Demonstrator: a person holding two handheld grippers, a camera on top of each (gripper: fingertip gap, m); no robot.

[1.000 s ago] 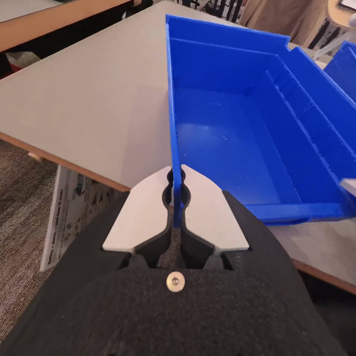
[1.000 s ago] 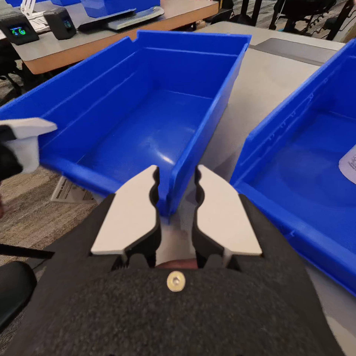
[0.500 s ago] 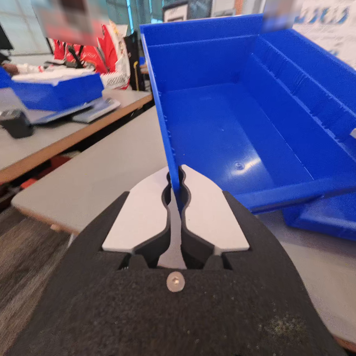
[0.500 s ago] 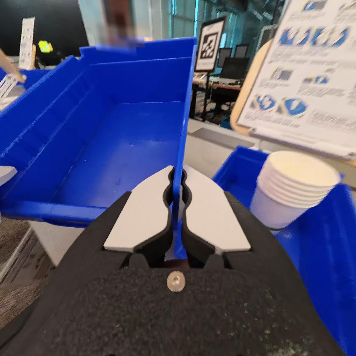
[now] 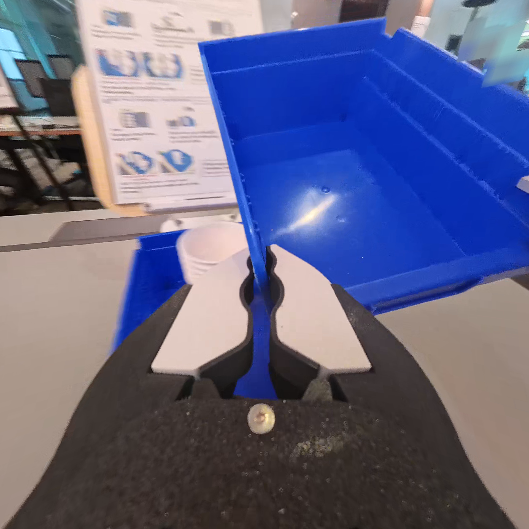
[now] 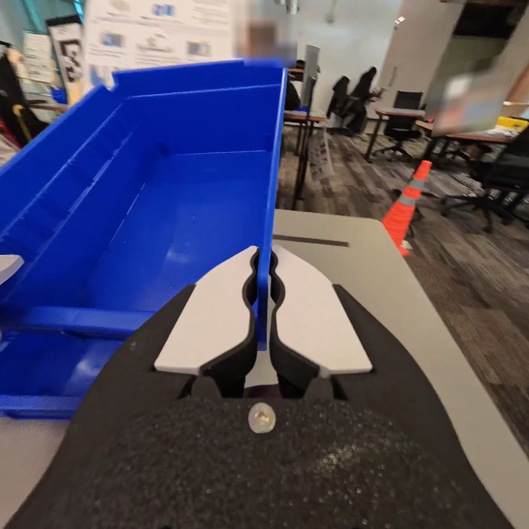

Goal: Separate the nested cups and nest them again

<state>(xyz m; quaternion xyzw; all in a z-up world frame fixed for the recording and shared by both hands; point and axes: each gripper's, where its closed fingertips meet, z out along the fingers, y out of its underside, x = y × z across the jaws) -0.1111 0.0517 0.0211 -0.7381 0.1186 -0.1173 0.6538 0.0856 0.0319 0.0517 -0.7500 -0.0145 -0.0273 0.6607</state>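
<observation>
An empty blue bin (image 5: 357,177) is held in the air, tilted, above the grey table. My left gripper (image 5: 260,257) is shut on its left side wall. My right gripper (image 6: 264,254) is shut on its right side wall (image 6: 272,171). A stack of nested white paper cups (image 5: 209,252) stands in a second blue bin (image 5: 148,274) on the table, below and behind the held bin's left wall, partly hidden by my left fingers. The tip of the other gripper shows at the bin's far rim in each view.
A grey table (image 5: 57,315) lies below. A poster board (image 5: 160,108) stands behind the cups. In the right wrist view the table's right edge (image 6: 429,329) drops to a carpeted floor with an orange traffic cone (image 6: 406,206), desks and office chairs.
Both grippers have lifted the empty blue bin off the table and swung it over towards the second bin with the cups. The right gripper closed on the wall a second ago.
</observation>
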